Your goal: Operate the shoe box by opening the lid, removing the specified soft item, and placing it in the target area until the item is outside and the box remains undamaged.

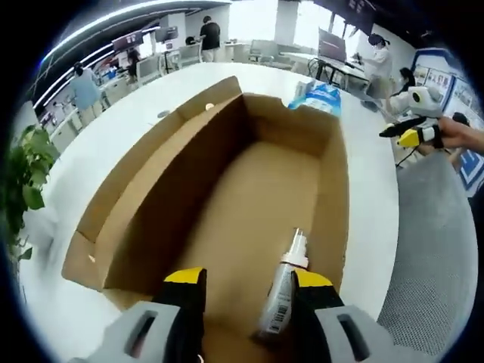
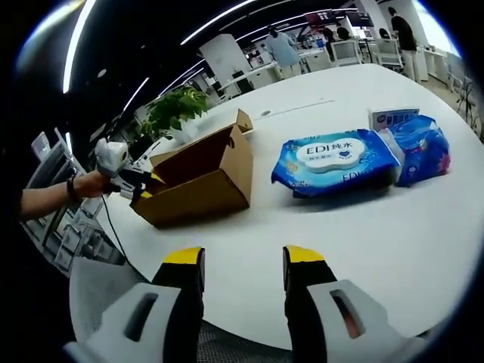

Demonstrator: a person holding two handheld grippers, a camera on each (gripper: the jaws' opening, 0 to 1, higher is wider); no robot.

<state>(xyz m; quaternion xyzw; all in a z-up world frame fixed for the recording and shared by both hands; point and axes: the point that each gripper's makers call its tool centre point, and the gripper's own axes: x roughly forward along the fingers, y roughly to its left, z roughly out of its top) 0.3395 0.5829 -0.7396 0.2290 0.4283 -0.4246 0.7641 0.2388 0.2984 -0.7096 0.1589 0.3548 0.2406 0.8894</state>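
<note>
The white bench (image 2: 363, 234) spreads wide and bare ahead of the right gripper (image 2: 242, 261), whose fingers stand released, holding nothing. Beyond them to the left sits the open cardboard box (image 2: 198, 178), near the bench edge; to the right lie a blue wipes pack (image 2: 333, 159) and a smaller blue pack (image 2: 420, 147). The left gripper (image 1: 248, 286) hangs over the box's near edge, fingers released, a small white bottle (image 1: 283, 291) lying inside just beside the right finger.
</note>
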